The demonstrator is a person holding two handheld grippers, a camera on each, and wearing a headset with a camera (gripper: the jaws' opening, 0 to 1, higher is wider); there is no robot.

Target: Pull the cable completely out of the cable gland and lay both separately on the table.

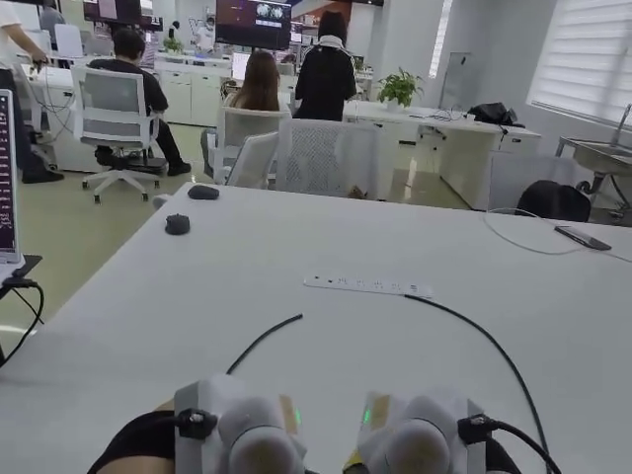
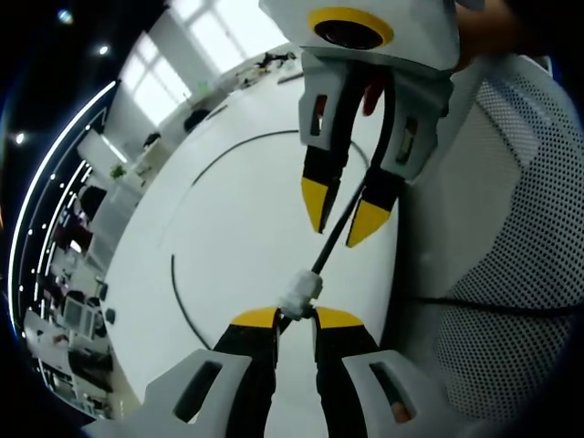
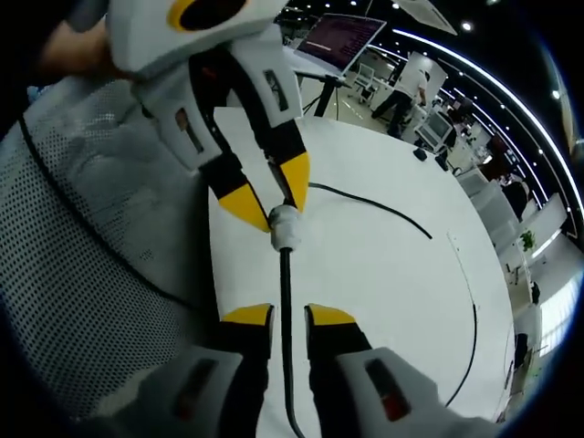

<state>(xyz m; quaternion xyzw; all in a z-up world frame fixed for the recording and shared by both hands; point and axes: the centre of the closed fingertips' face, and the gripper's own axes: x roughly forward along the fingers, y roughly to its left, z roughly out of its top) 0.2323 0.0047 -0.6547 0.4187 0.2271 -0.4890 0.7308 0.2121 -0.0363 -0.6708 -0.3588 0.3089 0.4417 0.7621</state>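
- Clamping the gland point(image 2: 299, 290) with your left gripper point(image 2: 297, 315); your right gripper point(image 3: 287, 315) pinches the cable point(image 3: 285, 274).
- Judged: cable still threaded; pull-out and laying both down remain.

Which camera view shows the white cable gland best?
The right gripper view: the cable gland sits mid-frame, pinched by the left gripper, the cable leaving it. The left gripper view shows it close, partly covered by the fingers. In the head view the gripper bodies hide it.

Bright even daylight, warped edges (seemingly soft)
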